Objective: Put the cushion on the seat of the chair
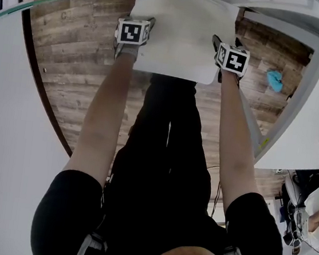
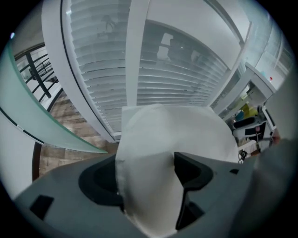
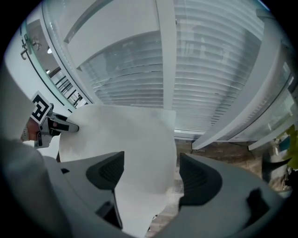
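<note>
A white square cushion (image 1: 177, 34) lies flat at the top of the head view, in front of my knees; whatever carries it is hidden beneath it. My left gripper (image 1: 142, 25) is at the cushion's left edge and my right gripper (image 1: 220, 45) at its right edge. In the left gripper view the cushion (image 2: 172, 135) fills the gap of the left gripper (image 2: 146, 179), whose jaws stand wide. In the right gripper view the cushion's edge (image 3: 125, 135) sits between the spread jaws of the right gripper (image 3: 151, 174), with a gap on the right side.
The wood plank floor (image 1: 76, 56) runs under and around the cushion. A white table (image 1: 316, 120) stands at the right, with a blue cloth (image 1: 275, 79) on the floor beside it. A white surface (image 1: 8, 134) fills the left. Slatted window blinds (image 3: 209, 79) rise ahead.
</note>
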`<action>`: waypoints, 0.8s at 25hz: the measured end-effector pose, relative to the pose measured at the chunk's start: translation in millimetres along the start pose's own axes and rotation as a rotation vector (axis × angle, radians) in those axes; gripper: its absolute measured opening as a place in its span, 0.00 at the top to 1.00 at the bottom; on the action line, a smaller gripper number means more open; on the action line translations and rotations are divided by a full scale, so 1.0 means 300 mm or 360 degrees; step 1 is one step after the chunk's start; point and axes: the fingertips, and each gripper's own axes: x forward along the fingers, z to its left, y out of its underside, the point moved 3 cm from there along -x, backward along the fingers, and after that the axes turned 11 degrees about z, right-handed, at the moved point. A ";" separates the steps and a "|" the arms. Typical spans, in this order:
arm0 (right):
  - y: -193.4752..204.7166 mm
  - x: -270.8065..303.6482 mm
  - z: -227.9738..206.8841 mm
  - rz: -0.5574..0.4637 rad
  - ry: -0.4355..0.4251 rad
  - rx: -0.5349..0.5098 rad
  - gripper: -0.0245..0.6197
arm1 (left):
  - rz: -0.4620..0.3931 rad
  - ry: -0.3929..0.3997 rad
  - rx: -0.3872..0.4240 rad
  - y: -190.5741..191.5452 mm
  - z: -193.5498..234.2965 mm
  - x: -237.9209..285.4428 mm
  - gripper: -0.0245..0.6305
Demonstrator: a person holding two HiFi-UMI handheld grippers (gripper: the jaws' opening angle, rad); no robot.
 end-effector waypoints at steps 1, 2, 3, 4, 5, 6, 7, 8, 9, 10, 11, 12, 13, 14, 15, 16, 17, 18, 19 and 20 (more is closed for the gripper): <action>-0.002 -0.005 -0.007 -0.0005 0.0008 -0.0004 0.42 | -0.0018 -0.0030 -0.0010 -0.003 0.012 -0.008 0.44; -0.005 -0.011 -0.012 -0.0009 0.0014 -0.0006 0.42 | -0.0040 -0.0064 -0.0011 -0.008 0.024 -0.019 0.43; -0.008 -0.018 -0.016 -0.0011 0.0017 -0.0006 0.42 | -0.0058 -0.0095 -0.0002 -0.013 0.034 -0.032 0.42; -0.011 -0.027 -0.018 -0.0014 0.0018 -0.0004 0.42 | -0.0067 -0.0118 0.0014 -0.017 0.040 -0.044 0.41; -0.014 -0.037 -0.018 -0.0019 0.0018 -0.0003 0.42 | -0.0073 -0.0133 0.0028 -0.020 0.043 -0.056 0.41; -0.019 -0.051 -0.016 -0.0028 0.0019 -0.0004 0.42 | -0.0080 -0.0137 0.0038 -0.025 0.043 -0.070 0.41; -0.024 -0.066 -0.011 -0.0037 0.0018 -0.0008 0.42 | -0.0093 -0.0132 0.0042 -0.030 0.040 -0.088 0.41; -0.029 -0.084 -0.002 -0.0043 0.0011 -0.0014 0.42 | -0.0109 -0.0117 0.0043 -0.035 0.033 -0.111 0.41; -0.033 -0.102 0.010 -0.0047 -0.0004 -0.0018 0.42 | -0.0124 -0.0092 0.0039 -0.039 0.019 -0.139 0.41; -0.036 -0.121 0.026 -0.0050 -0.0027 -0.0019 0.42 | -0.0134 -0.0058 0.0032 -0.038 0.002 -0.169 0.41; -0.037 -0.142 0.044 -0.0054 -0.0056 -0.0018 0.42 | -0.0139 -0.0024 0.0022 -0.033 -0.018 -0.199 0.41; -0.039 -0.168 0.064 -0.0061 -0.0081 -0.0021 0.42 | -0.0139 0.0008 0.0011 -0.023 -0.039 -0.229 0.41; -0.043 -0.203 0.085 -0.0069 -0.0097 -0.0027 0.42 | -0.0139 0.0034 0.0004 -0.011 -0.060 -0.262 0.41; -0.048 -0.241 0.108 -0.0078 -0.0113 -0.0034 0.42 | -0.0141 0.0055 0.0004 -0.002 -0.082 -0.299 0.41; -0.052 -0.277 0.132 -0.0089 -0.0136 -0.0040 0.42 | -0.0149 0.0073 0.0010 0.002 -0.105 -0.339 0.41; -0.058 -0.310 0.158 -0.0103 -0.0168 -0.0044 0.42 | -0.0165 0.0091 0.0017 0.002 -0.128 -0.380 0.41; -0.064 -0.341 0.183 -0.0121 -0.0204 -0.0050 0.42 | -0.0190 0.0111 0.0024 -0.003 -0.151 -0.424 0.42; -0.070 -0.378 0.207 -0.0143 -0.0238 -0.0061 0.42 | -0.0220 0.0131 0.0032 -0.009 -0.176 -0.470 0.43; -0.075 -0.421 0.231 -0.0167 -0.0265 -0.0079 0.42 | -0.0249 0.0148 0.0045 -0.013 -0.202 -0.518 0.45; -0.078 -0.469 0.255 -0.0191 -0.0289 -0.0104 0.42 | -0.0274 0.0164 0.0064 -0.014 -0.230 -0.568 0.49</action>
